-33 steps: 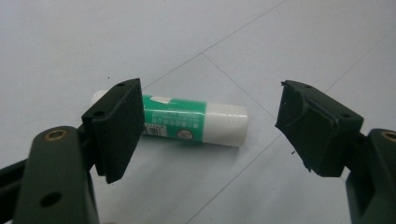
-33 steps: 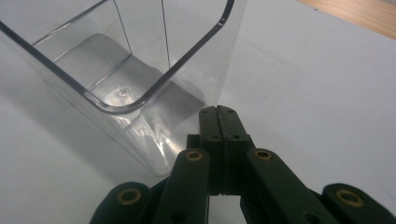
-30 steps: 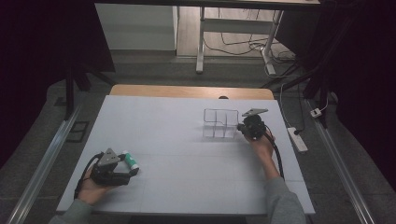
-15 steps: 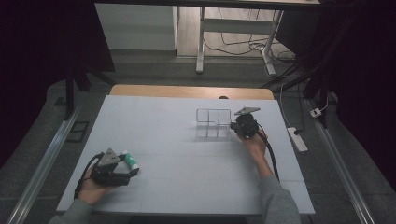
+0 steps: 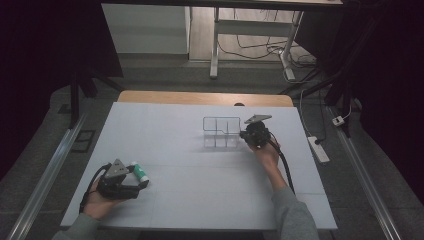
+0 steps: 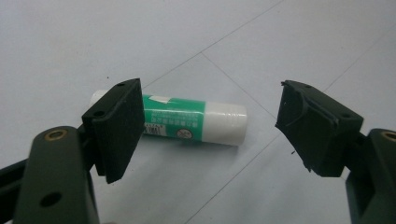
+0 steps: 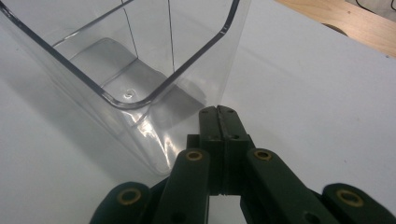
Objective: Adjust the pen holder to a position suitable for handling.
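A glue stick [image 6: 196,122] with a green label and white cap lies on its side on the white table, also at the near left of the high view [image 5: 140,171]. My left gripper [image 6: 210,111] is open, its jaws wide apart just short of the stick, one on each side. A clear plastic divided container [image 5: 221,132] stands right of the table's middle. My right gripper [image 5: 248,135] is shut with nothing between its jaws. In the right gripper view its tip [image 7: 218,112] rests against the container's outer wall [image 7: 196,79] near a rounded corner.
The white table [image 5: 200,190] has a wooden strip [image 5: 200,97] along its far edge. Beyond the table stand a frame's legs [image 5: 215,50], with cables on the floor. A power strip [image 5: 318,149] lies off the table's right side.
The right gripper and the clear container have moved left together across the table. The left gripper and glue stick have stayed put.
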`<state>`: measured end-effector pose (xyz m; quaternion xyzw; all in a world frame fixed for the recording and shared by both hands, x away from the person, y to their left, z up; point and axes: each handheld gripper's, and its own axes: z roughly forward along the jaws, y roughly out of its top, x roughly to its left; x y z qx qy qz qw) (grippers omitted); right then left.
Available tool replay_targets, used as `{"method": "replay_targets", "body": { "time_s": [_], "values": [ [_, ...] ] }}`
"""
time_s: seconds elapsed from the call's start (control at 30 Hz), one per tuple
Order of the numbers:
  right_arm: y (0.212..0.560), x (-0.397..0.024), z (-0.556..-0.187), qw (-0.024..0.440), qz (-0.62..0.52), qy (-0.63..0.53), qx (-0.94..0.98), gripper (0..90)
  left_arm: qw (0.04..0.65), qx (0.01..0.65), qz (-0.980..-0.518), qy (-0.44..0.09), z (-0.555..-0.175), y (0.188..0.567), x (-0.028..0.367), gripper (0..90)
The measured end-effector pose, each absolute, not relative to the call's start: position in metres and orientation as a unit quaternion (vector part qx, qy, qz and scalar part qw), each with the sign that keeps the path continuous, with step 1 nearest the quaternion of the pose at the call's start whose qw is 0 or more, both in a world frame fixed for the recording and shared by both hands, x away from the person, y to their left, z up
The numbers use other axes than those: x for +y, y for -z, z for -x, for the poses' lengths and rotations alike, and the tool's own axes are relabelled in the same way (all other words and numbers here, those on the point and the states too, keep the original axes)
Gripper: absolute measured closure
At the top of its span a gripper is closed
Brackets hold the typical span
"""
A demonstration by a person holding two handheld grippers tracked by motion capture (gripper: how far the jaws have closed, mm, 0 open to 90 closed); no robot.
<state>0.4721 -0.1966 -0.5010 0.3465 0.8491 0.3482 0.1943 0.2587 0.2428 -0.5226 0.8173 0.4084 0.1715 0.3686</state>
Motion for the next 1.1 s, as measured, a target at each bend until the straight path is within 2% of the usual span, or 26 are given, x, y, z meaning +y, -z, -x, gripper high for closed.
{"method": "replay_targets", "body": {
  "time_s": [1.1],
  "values": [
    [0.507,-0.153,-0.467,0.170,-0.304,-0.347,0.871,88.9,0.368,0.408,-0.818,-0.171,-0.259,0.523,0.244,23.0]
  ]
}}
